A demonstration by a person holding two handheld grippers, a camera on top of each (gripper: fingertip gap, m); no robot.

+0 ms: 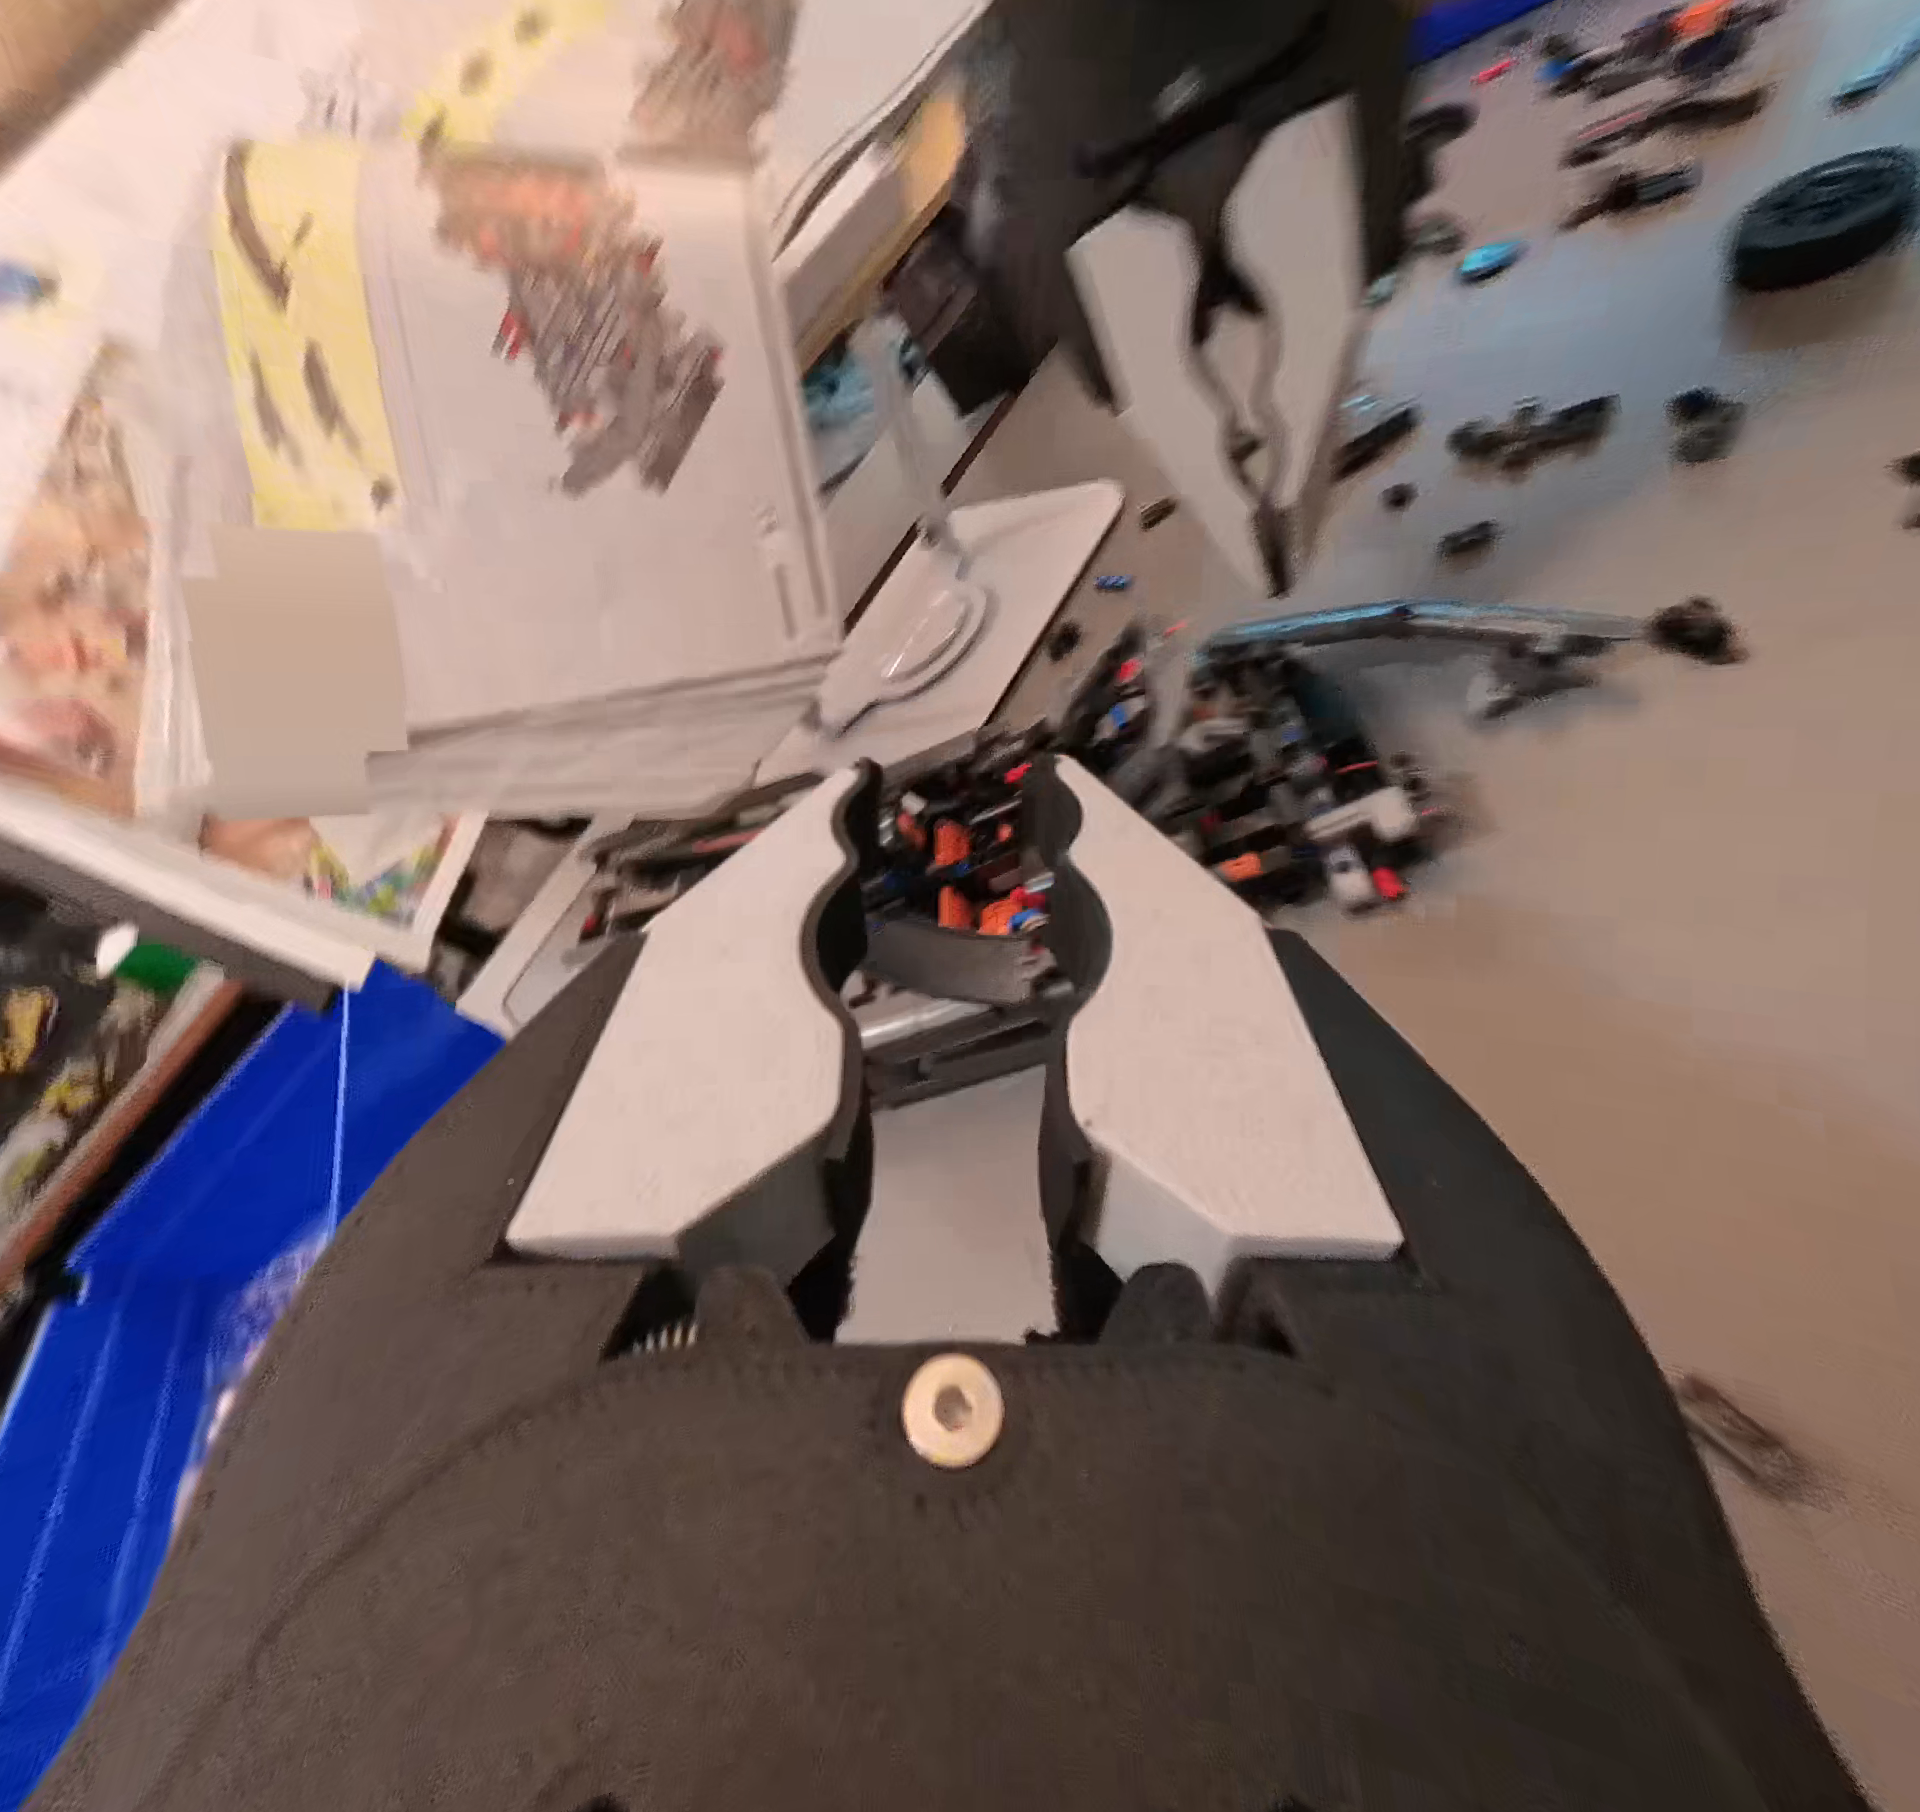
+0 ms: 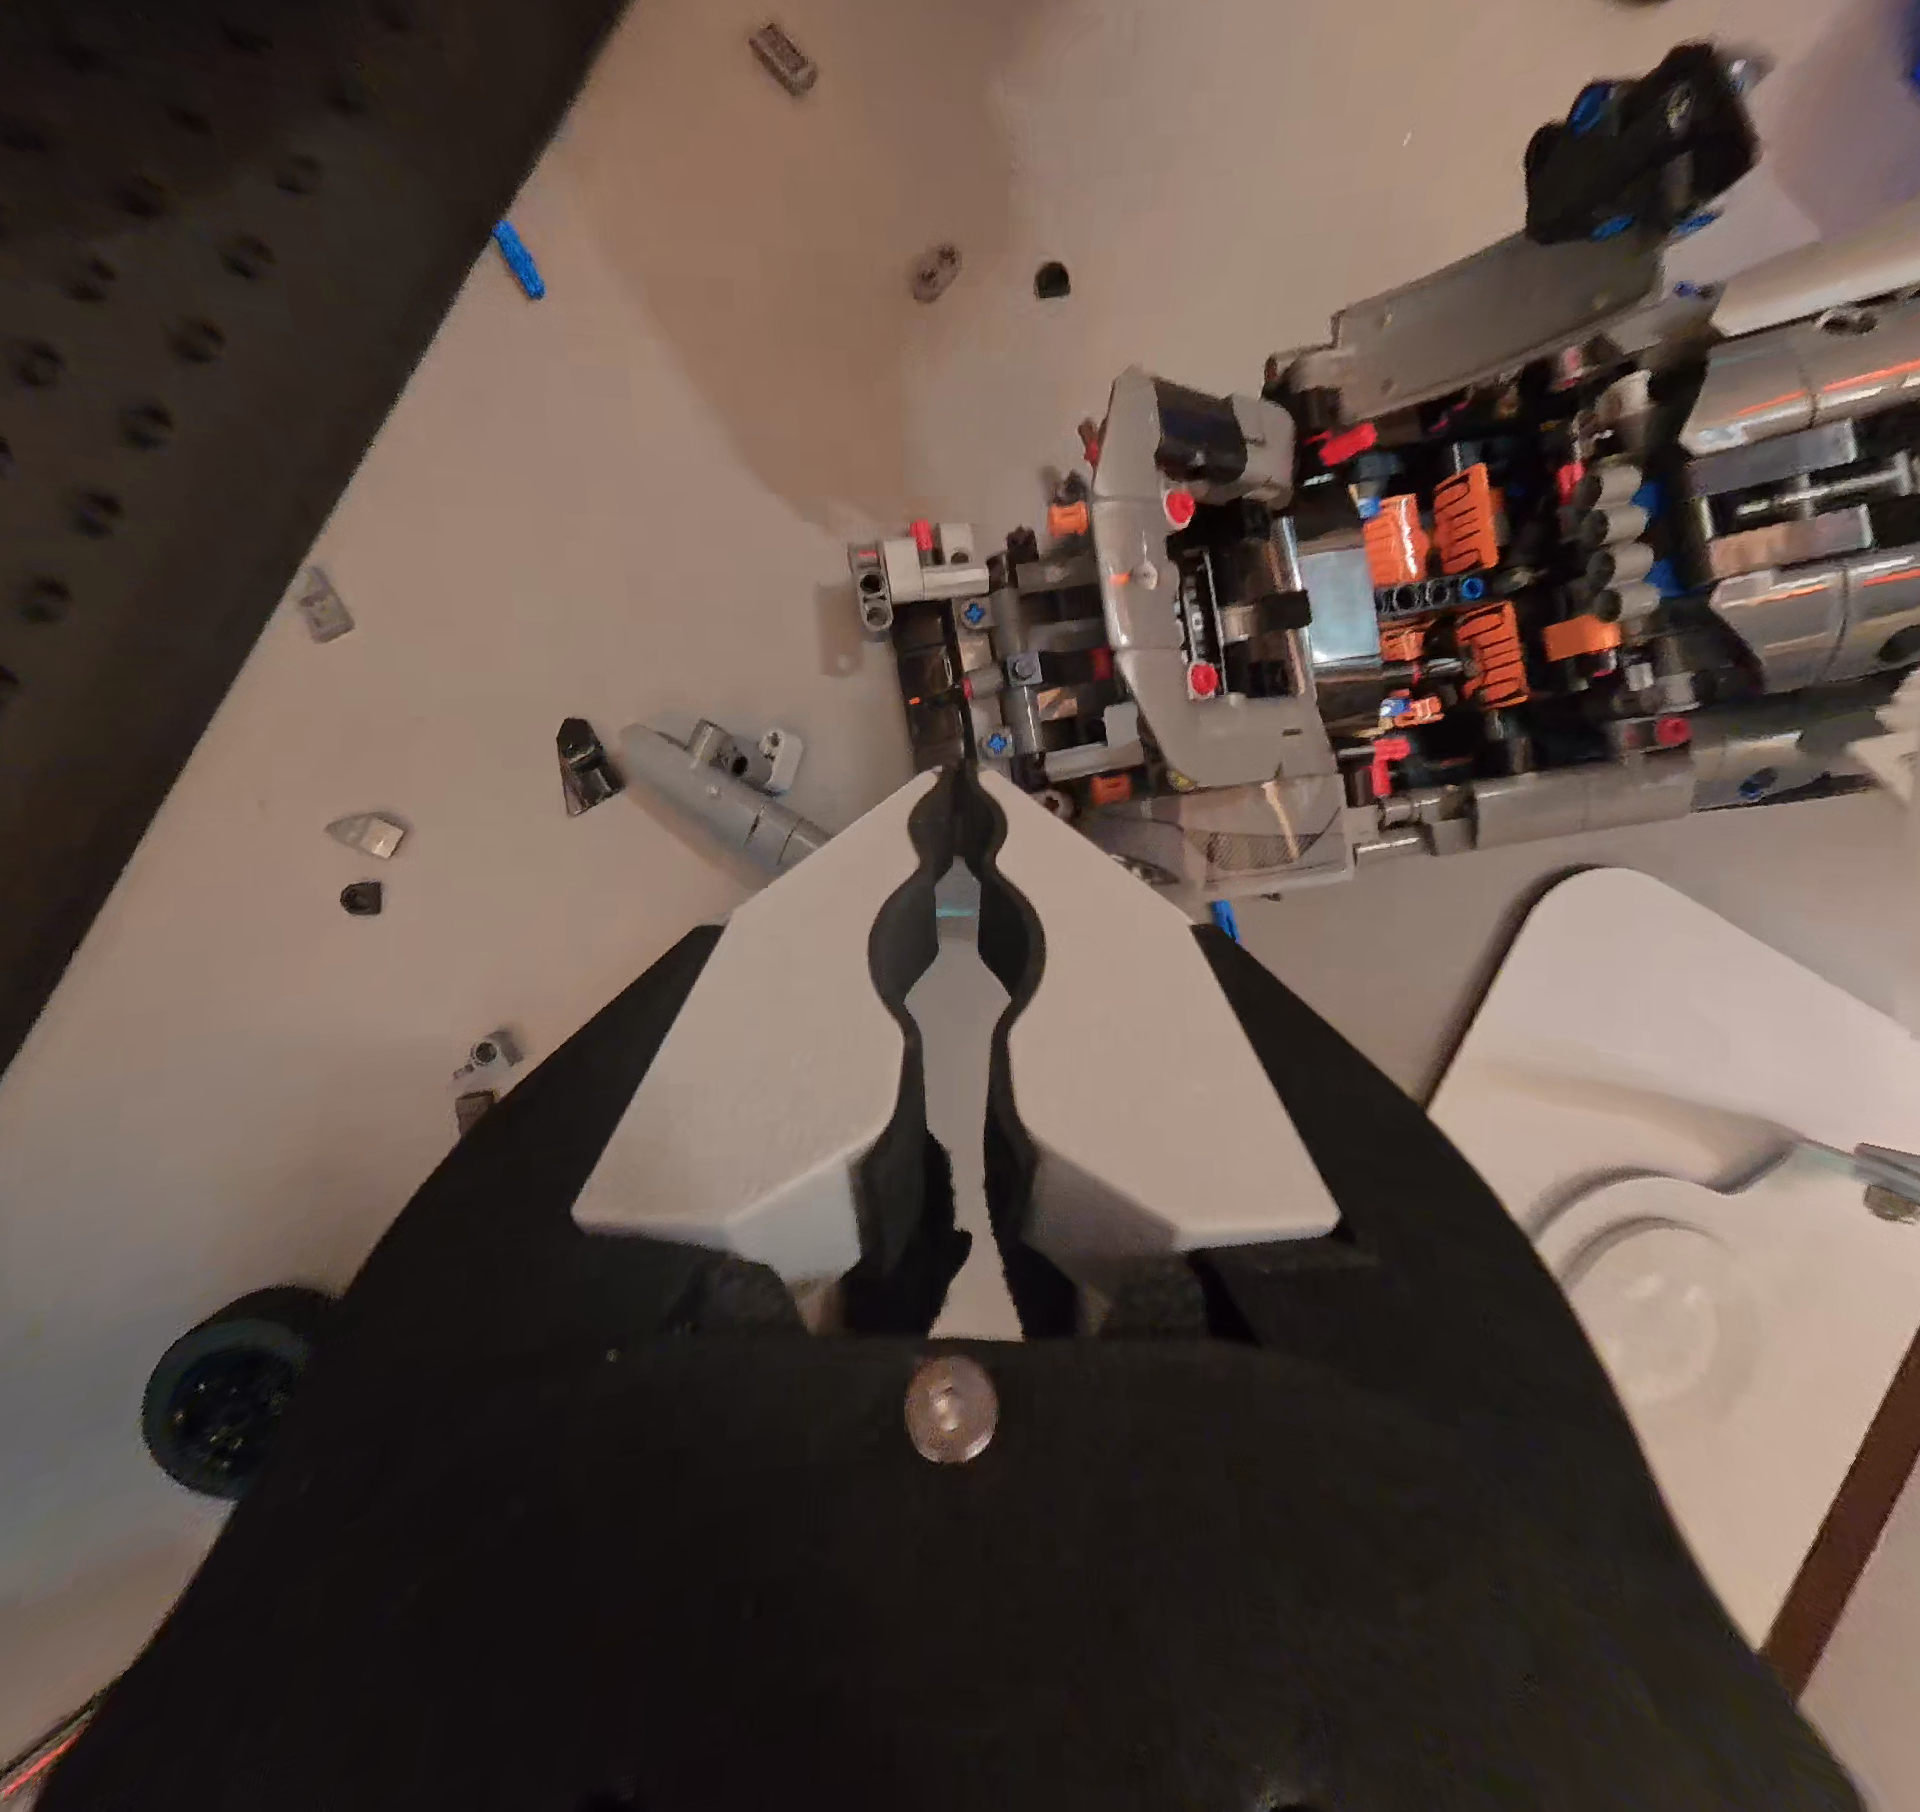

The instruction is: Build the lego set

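Observation:
The lego car model [image 2: 1403, 609], grey and black with orange seats, lies on the beige table. My right gripper [image 2: 958, 788] has its jaws closed tip to tip at the model's near front corner. A thin dark sliver shows at the tips, and I cannot tell what it is. My left gripper [image 1: 951, 786] has its jaws apart around the other end of the model [image 1: 956, 962]. A dark curved panel spans the gap from pad to pad, so the gripper looks clamped on it. The left wrist view is blurred by motion.
Loose pieces lie left of the model: a grey sub-assembly [image 2: 727, 786], a black wedge [image 2: 584, 765], a blue pin [image 2: 517, 258] and a wheel [image 2: 223, 1388]. A black perforated board [image 2: 156, 308] edges the table. An open instruction booklet [image 1: 520, 360], a white stand base [image 1: 966, 599] and a tyre [image 1: 1829, 214] are nearby. It is some 15 cm from my right tips to the blue pin [image 2: 517, 258].

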